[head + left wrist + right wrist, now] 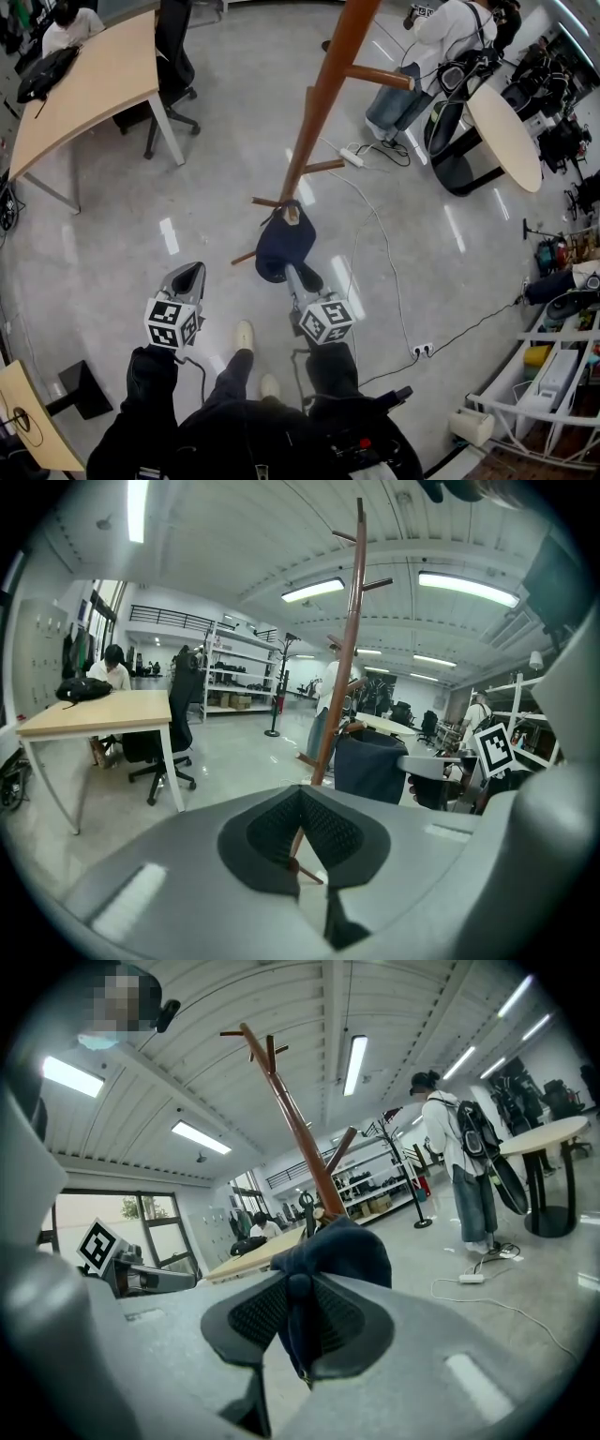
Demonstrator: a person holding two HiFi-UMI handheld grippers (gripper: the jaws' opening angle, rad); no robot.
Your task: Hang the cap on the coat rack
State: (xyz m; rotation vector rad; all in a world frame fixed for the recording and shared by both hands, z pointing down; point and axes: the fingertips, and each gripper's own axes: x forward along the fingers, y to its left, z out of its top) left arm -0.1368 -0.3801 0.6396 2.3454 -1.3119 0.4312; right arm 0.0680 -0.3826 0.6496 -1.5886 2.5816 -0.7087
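Observation:
The brown wooden coat rack point(323, 94) rises from the floor ahead of me. A navy cap point(284, 246) is draped over one of its low pegs point(292, 214). My right gripper point(298, 274) is just below the cap, shut on its lower edge. In the right gripper view the dark cloth point(342, 1246) is pinched between the pads point(323, 1316), with the rack pole point(291, 1119) behind. My left gripper point(192, 272) hangs to the left of the rack, apart from the cap, shut with nothing in it. Its own view shows the rack point(352, 621) and the cap point(370, 766) to the right.
A wooden table point(84, 89) with an office chair point(173, 56) stands at the far left. A person point(422, 56) stands by a round table point(506, 131) at the far right. A power strip point(352, 157) and its cable lie right of the rack. White shelving point(553, 375) is at the lower right.

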